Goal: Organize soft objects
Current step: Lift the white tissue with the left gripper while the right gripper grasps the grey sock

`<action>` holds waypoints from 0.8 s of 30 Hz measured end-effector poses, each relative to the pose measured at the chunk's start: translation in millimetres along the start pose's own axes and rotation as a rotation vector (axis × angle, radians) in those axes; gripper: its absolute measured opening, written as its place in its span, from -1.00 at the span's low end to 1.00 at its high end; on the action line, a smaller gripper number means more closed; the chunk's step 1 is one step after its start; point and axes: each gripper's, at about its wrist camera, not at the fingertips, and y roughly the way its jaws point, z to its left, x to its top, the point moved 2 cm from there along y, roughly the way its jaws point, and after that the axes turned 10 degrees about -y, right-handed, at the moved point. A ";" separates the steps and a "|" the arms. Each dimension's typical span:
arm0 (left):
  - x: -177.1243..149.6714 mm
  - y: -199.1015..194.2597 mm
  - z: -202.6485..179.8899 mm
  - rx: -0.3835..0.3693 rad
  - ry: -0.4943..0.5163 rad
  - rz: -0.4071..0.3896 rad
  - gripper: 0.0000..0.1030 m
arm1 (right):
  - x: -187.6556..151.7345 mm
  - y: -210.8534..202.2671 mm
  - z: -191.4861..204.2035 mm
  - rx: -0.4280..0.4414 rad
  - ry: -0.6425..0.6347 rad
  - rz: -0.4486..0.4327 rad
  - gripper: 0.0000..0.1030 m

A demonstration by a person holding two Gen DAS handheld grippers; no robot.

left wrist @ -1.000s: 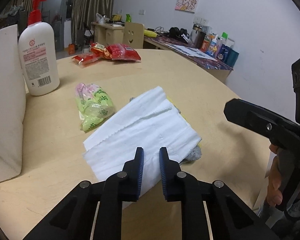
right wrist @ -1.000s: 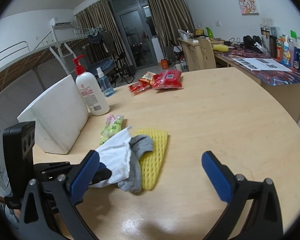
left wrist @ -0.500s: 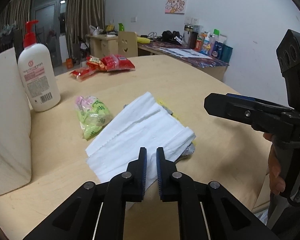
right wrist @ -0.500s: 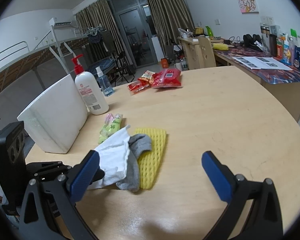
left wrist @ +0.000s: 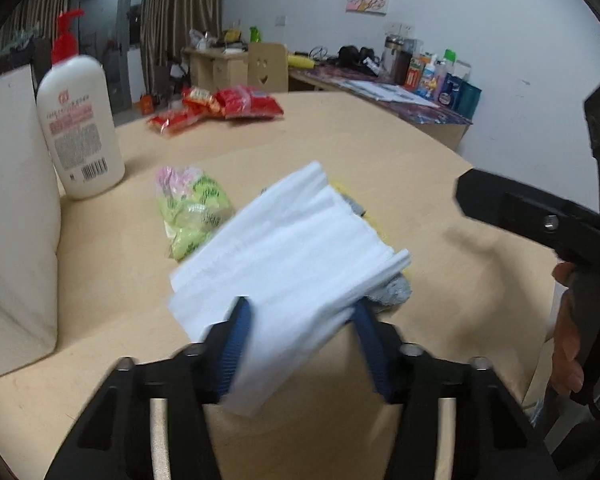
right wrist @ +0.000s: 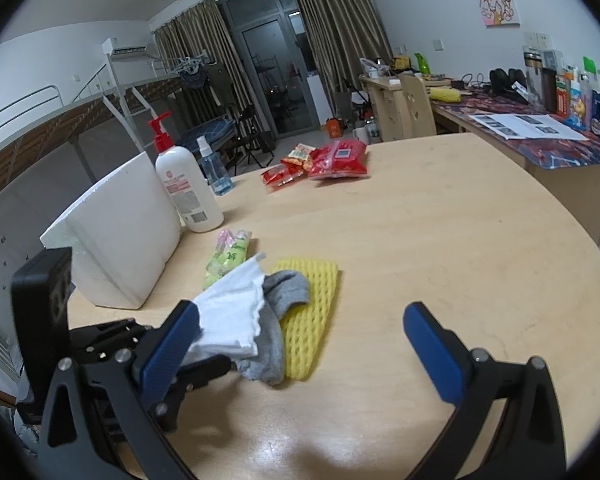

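So the left gripper has just been spreading its jaws, and the tissue is between them, draped over the gap with nothing pinching it now as far as I can see. Looks like a release: the tissue is being let go onto the little stack near the table's near edge. That stack is the tissue on top, a grey sock under it, and a yellow foam net at the bottom. A green snack pack sits just beside the pile, toward the lotion bottle and the white foam block on the left side of the table.

The right gripper is just hanging there with its jaws wide apart and nothing in them, a bit to the right of the pile.

If I were doing this step, I'd keep opening until both pads are clearly off the paper, then back straight out along the fingers instead of lifting. Tissue is super light and clings to rubber pads, so a quick pull up would probably drag it off the sock again. The near corner hangs toward the table edge, so go slow there. The red snack bags at the far side are well out of the way.
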 end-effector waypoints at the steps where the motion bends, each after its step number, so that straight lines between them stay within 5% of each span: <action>1: -1.1 2.3 0.9 -0.001 -0.006 0.016 -0.60 | 0.0 0.3 -0.1 0.000 0.001 0.002 1.00; 4: -1.2 1.4 4.8 -0.011 -0.024 0.016 -0.89 | 0.0 1.6 1.4 -0.002 0.000 0.005 1.00; 24: -5.0 -55.3 38.3 0.022 -0.086 -0.122 -0.90 | 2.9 36.4 50.7 0.049 -0.146 0.104 0.99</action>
